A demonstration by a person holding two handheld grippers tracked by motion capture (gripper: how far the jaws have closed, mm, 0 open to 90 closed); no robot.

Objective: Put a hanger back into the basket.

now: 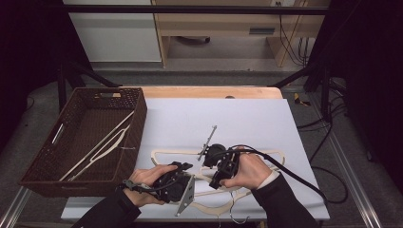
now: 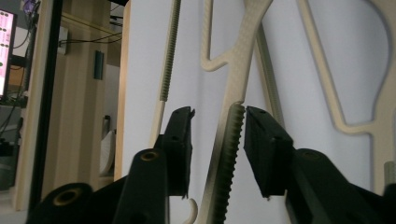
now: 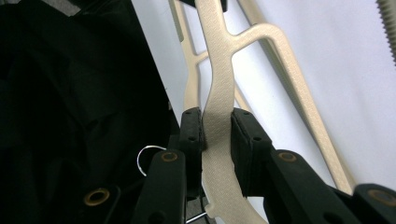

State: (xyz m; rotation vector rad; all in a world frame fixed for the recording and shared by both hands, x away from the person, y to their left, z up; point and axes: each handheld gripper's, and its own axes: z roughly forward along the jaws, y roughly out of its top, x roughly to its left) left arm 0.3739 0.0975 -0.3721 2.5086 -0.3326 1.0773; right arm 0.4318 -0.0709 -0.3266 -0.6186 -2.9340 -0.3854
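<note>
Several cream plastic clothes hangers (image 1: 247,156) lie flat and overlapping on the white table sheet (image 1: 247,118), in the lower middle of the high view, with their long axis running roughly left to right across the frame. One metal hook (image 1: 208,140) sticks up and slightly right from the pile toward the upper middle.

The right gripper (image 3: 217,128) is clamped on a flat textured arm of a hanger (image 3: 219,107). In the right gripper view that arm runs from the bottom centre up to the top of the frame, with both pads pressed against its faces.

In the left gripper view, a hanger bar with a ribbed, notched edge (image 2: 229,144) stands between the jaws of the left gripper (image 2: 217,135). It runs from the bottom centre up to the top, leaning slightly right. The right pad sits just beside it, and a clear gap remains on the left side, so the jaws are not yet gripping.

At the left of the high view, a dark woven basket (image 1: 45,156) holds more cream hangers (image 1: 102,142), lying diagonally from lower left to upper right.
</note>
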